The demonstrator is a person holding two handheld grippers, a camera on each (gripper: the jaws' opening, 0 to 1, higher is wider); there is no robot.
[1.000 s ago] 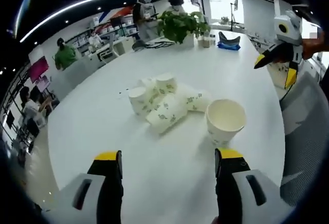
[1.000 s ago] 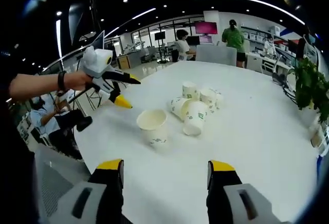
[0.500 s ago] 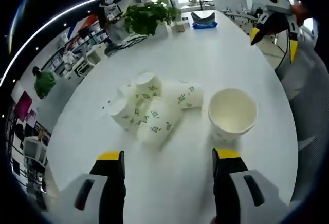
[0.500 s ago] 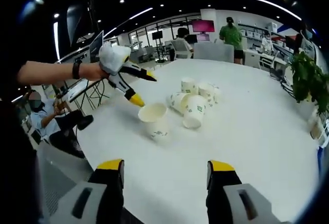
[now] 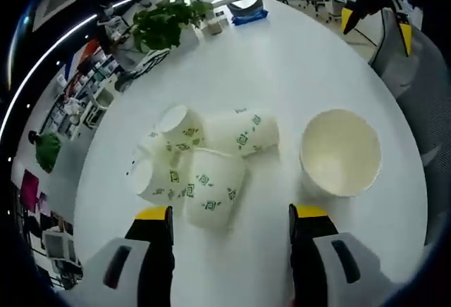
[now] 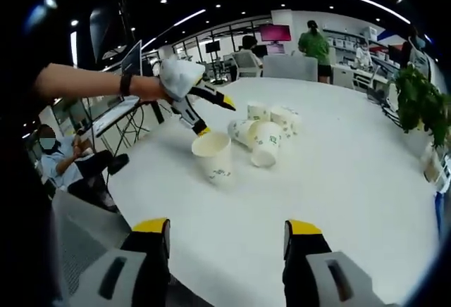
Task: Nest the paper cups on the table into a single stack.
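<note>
Your left gripper point(image 5: 229, 215): fingers spread wide, empty, hovering over white round counter point(image 5: 303, 60). Upright white paper cup with green print point(image 5: 340, 153) just ahead of its right finger point(image 5: 304, 217). Cluster of toppled white paper cups with green print point(image 5: 201, 159) ahead of left finger.

Your right gripper point(image 6: 229, 229): fingers wide apart, empty, well back from cups. Left gripper point(image 6: 210, 113) ahead-left, tips at upright cup point(image 6: 213, 156) rim; cluster point(image 6: 266, 132) just beyond.
</note>
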